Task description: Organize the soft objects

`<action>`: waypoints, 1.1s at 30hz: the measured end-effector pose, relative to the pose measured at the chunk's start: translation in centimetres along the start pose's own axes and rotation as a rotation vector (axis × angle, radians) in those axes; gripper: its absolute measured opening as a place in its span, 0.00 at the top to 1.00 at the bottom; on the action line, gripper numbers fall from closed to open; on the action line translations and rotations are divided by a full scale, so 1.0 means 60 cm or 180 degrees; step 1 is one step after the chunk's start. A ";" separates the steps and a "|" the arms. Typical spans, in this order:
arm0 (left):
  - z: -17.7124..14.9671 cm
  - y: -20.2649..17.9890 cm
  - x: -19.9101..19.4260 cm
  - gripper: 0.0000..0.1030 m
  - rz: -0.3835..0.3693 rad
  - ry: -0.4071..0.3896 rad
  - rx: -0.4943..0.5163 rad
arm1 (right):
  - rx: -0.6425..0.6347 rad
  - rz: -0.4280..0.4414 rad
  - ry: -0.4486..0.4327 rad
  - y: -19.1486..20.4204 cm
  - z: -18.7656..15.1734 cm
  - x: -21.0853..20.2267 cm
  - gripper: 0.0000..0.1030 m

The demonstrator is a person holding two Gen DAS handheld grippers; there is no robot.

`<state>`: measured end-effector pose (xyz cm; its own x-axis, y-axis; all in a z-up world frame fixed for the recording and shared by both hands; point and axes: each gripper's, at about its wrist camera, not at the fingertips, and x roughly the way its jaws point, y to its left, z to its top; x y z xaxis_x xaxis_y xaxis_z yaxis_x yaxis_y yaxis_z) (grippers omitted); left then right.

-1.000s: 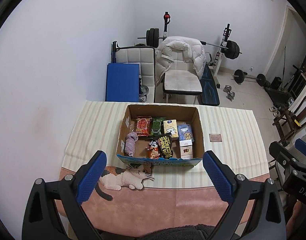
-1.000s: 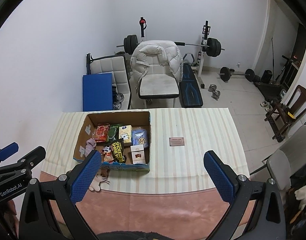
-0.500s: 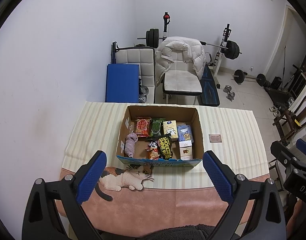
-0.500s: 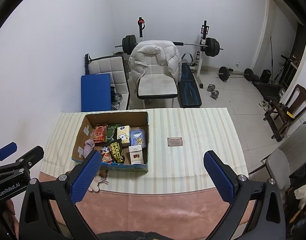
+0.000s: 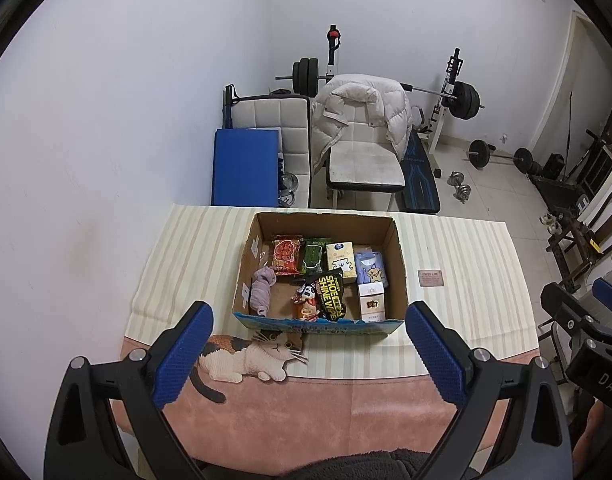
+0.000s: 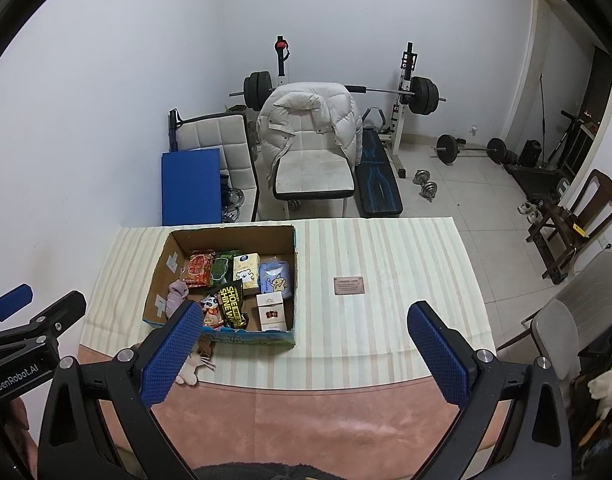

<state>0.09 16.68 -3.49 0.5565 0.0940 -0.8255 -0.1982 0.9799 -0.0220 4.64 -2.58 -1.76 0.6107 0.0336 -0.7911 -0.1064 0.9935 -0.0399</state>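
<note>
Both grippers hang above the near edge of the table (image 5: 458,248), well short of the cardboard box (image 5: 398,248), which serves as landmark here. Left gripper (image 5: 310,354) jaws spread wide, nothing between the blue pads; right gripper (image 6: 306,354) same, fully released and holding nothing. Box sits open on the striped cloth (image 6: 386,248), toward the left half of the table. Inside the box: grey-purple soft toy (image 5: 262,290) against the left wall, red snack packet (image 5: 286,254) and green packet (image 5: 314,256) along the back, cream carton with bear print (image 5: 341,256) beside them, light blue pouch (image 5: 370,268) at the right wall, black shoe-shine wipes pack (image 5: 330,294) tilted in the middle, small panda-print packet (image 5: 306,300) in front of it, white-and-gold small box (image 5: 372,302) at the front right corner. Cat plush (image 5: 250,354) lies flat on the table just outside the box's front left corner, head touching or nearly touching the box front, hard to tell which. Small brown card (image 6: 349,285) lies on the cloth right of the box, well apart from it. Pink cloth (image 6: 306,420) covers the table nearer than the box. Behind the box, past the table: chair with white puffer jacket (image 6: 310,120), blue mat (image 5: 244,168), barbell rack (image 6: 406,92).
</note>
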 end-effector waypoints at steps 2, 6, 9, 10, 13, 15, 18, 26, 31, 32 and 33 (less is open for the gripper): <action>0.001 0.000 0.000 0.04 0.0000 -0.0001 0.0003 | 0.0003 0.0003 0.0005 -0.001 0.001 0.000 0.00; 0.001 -0.001 0.000 0.04 0.0001 -0.0003 0.0001 | 0.0001 0.0007 0.0008 -0.002 0.002 0.001 0.00; 0.002 -0.001 -0.001 0.04 0.0006 -0.0010 0.0009 | 0.0003 0.0007 0.0006 -0.003 0.002 0.001 0.00; 0.000 -0.001 0.000 0.04 0.0008 -0.0004 0.0005 | 0.0008 0.0005 0.0007 -0.003 0.002 0.001 0.00; 0.001 0.000 0.000 0.04 0.0003 -0.0004 0.0007 | -0.0004 0.0005 0.0005 -0.003 0.002 0.001 0.00; 0.004 0.000 0.000 0.04 0.0008 -0.0003 0.0009 | 0.0003 0.0004 0.0006 -0.004 0.003 0.001 0.00; 0.001 0.000 0.000 0.04 0.0004 -0.0005 0.0012 | -0.0003 -0.0002 -0.0002 -0.004 0.002 0.001 0.00; 0.003 0.001 0.000 0.04 0.0000 -0.0009 0.0020 | 0.0014 -0.0009 -0.0001 -0.003 0.006 0.001 0.00; 0.004 0.001 0.001 0.04 0.0000 -0.0003 0.0027 | 0.0010 -0.0011 -0.0003 -0.003 0.005 0.001 0.00; 0.006 0.001 0.001 0.04 0.0002 -0.0002 0.0032 | 0.0014 -0.0011 -0.0003 -0.003 0.006 0.001 0.00; 0.006 0.001 0.001 0.04 -0.0001 -0.0004 0.0029 | 0.0015 -0.0009 0.0000 -0.003 0.006 0.001 0.00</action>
<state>0.38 16.81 -3.36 0.5575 0.0939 -0.8249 -0.1907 0.9815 -0.0171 4.97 -2.70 -1.60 0.6109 0.0309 -0.7911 -0.1010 0.9941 -0.0391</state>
